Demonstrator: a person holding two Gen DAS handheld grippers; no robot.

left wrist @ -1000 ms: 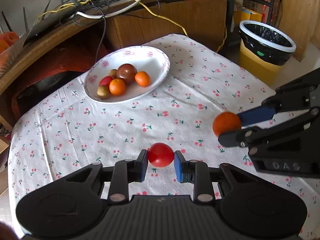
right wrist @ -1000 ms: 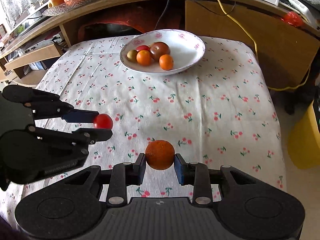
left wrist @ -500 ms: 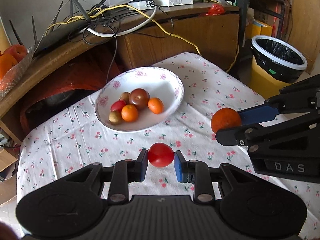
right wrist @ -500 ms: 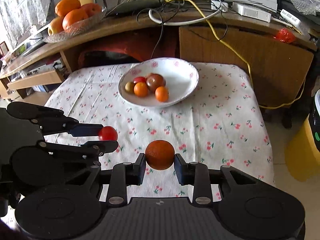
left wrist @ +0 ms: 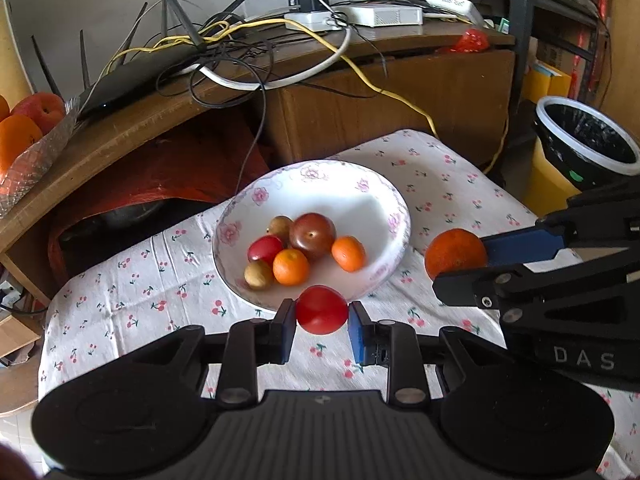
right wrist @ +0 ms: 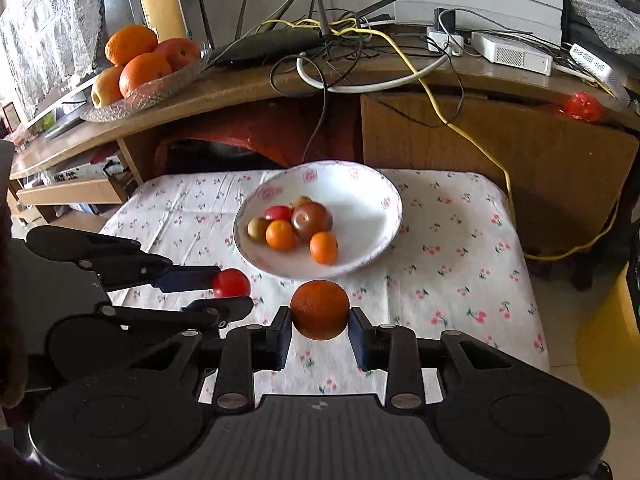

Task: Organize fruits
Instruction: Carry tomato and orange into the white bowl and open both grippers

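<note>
My left gripper (left wrist: 322,322) is shut on a small red tomato (left wrist: 321,309), held in the air just before the near rim of a white flowered bowl (left wrist: 384,196). The same tomato (right wrist: 231,283) shows at the left in the right wrist view. My right gripper (right wrist: 319,326) is shut on a mandarin orange (right wrist: 319,309), also just short of the bowl (right wrist: 372,184); that orange (left wrist: 455,254) appears to the bowl's right in the left wrist view. The bowl holds several small fruits: oranges, a dark tomato, a red tomato and brownish ones.
The bowl stands on a small table with a cherry-print cloth (right wrist: 448,248). Behind it is a wooden desk (left wrist: 400,96) with cables and routers, and a glass dish of large fruit (right wrist: 140,68). A lined bin (left wrist: 580,144) stands at the right.
Both grippers have carried their fruit closer to the bowl and tipped up a little, so the bowl looms larger and more of the desk behind shows. Both grips are unchanged.
</note>
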